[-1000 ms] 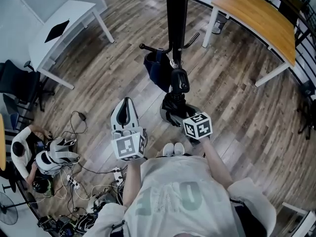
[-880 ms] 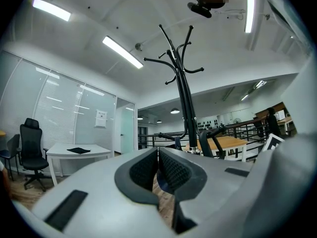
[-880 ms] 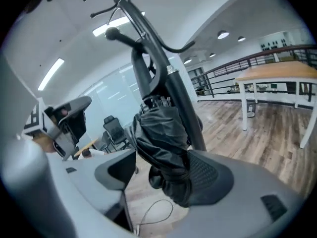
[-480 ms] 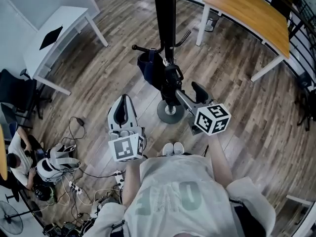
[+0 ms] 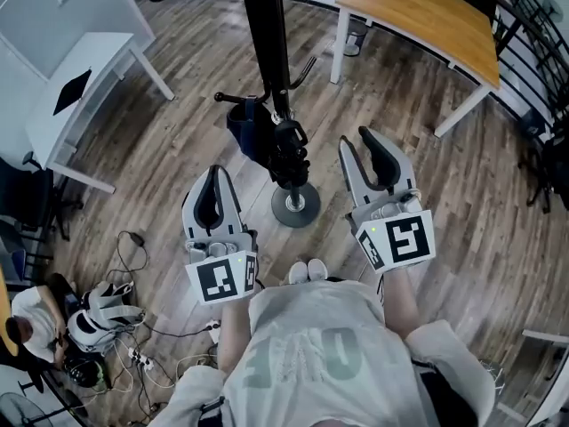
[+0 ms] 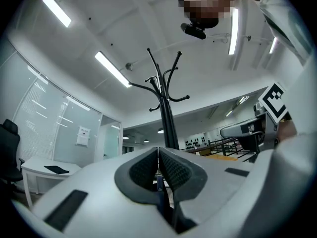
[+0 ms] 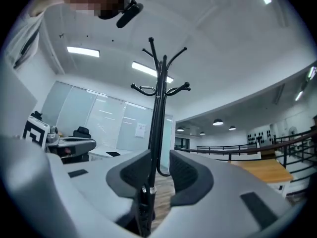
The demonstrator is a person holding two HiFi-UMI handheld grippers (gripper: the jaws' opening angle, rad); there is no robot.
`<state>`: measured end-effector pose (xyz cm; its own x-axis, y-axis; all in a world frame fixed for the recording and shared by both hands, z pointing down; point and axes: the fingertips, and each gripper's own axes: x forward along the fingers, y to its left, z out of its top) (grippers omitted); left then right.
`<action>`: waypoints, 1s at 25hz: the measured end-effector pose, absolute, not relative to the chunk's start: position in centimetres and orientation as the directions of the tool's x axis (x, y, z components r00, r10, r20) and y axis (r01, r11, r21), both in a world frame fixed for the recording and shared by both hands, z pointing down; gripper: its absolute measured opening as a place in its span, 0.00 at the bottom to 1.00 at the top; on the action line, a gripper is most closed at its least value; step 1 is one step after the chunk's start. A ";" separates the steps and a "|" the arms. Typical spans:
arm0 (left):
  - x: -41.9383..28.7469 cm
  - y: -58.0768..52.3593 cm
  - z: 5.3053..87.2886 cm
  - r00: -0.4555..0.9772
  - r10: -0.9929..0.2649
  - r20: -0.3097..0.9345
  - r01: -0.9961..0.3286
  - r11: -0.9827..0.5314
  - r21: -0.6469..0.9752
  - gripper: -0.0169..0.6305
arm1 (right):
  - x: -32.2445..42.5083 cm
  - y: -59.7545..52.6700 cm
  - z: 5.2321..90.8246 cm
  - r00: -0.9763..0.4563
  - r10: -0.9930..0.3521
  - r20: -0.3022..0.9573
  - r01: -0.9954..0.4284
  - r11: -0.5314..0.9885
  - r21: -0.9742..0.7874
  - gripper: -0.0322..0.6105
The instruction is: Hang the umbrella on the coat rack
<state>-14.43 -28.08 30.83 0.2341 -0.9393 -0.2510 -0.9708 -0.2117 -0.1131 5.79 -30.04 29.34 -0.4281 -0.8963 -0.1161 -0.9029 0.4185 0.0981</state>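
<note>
The black coat rack (image 5: 265,52) stands ahead of me on its round base (image 5: 296,206). A folded black umbrella (image 5: 287,149) hangs against the pole. My right gripper (image 5: 359,140) is right of the rack and apart from it. Its jaws are closing with nothing between them. In the right gripper view the pole (image 7: 157,113) and umbrella (image 7: 145,202) show through the gap of the right gripper (image 7: 159,170). My left gripper (image 5: 213,174) is left of the base, shut and empty. The rack (image 6: 166,118) rises behind the left gripper (image 6: 158,165) in the left gripper view.
A dark blue bag (image 5: 244,127) hangs on the rack's left side. A white table (image 5: 67,105) stands at the left, a wooden table (image 5: 418,16) at the upper right. A person (image 5: 27,323) sits among cables (image 5: 133,238) at the lower left.
My right gripper let go of the umbrella at the pole, then rose and drew back to the right with its jaws narrowing. The left gripper rose a little.
</note>
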 end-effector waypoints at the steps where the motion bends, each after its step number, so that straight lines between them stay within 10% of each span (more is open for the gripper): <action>1: -14.1 -28.0 30.4 0.243 -0.935 -0.259 -0.968 -0.219 -0.119 0.07 | 5.8 -29.5 29.1 -0.422 -0.899 -0.122 -0.905 0.410 0.111 0.24; 25: -11.7 -27.8 29.9 0.312 -0.914 -0.259 -0.948 -0.283 -0.142 0.07 | 5.6 -25.9 34.4 -0.354 -0.935 0.013 -0.932 0.354 0.076 0.10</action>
